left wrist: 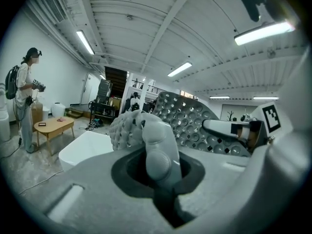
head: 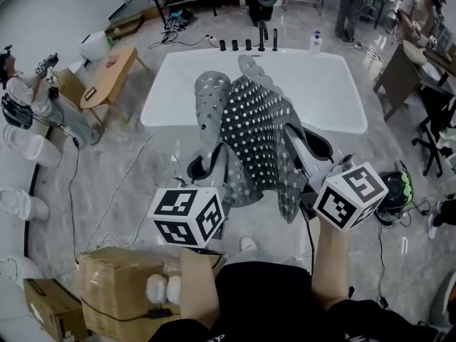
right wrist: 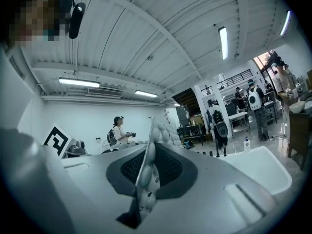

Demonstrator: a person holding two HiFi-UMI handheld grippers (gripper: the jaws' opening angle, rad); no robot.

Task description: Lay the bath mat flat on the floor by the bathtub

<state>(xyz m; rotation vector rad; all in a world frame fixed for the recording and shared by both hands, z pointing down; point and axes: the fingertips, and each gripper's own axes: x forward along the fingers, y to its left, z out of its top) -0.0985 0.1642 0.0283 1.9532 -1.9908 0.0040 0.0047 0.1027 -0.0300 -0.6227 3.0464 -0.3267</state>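
Observation:
A grey bath mat (head: pixel 253 130) full of small holes and suction cups hangs crumpled in the air between my two grippers, over the near edge of the white bathtub (head: pixel 178 84). My left gripper (head: pixel 206 164) is shut on the mat's left edge; a folded lump of the mat (left wrist: pixel 153 140) sits pinched between its jaws. My right gripper (head: pixel 303 166) is shut on the mat's right edge, and a thin strip of the mat (right wrist: pixel 146 172) shows edge-on between its jaws. In the left gripper view the right gripper (left wrist: pixel 229 129) appears beyond the mat.
A cardboard box (head: pixel 121 291) stands on the floor at my lower left. A low wooden table (head: pixel 110 73) and a person (head: pixel 28 95) are left of the tub. Black taps (head: pixel 249 45) line the tub's far rim. Cables, chairs and a dark bag (head: pixel 395 191) lie to the right.

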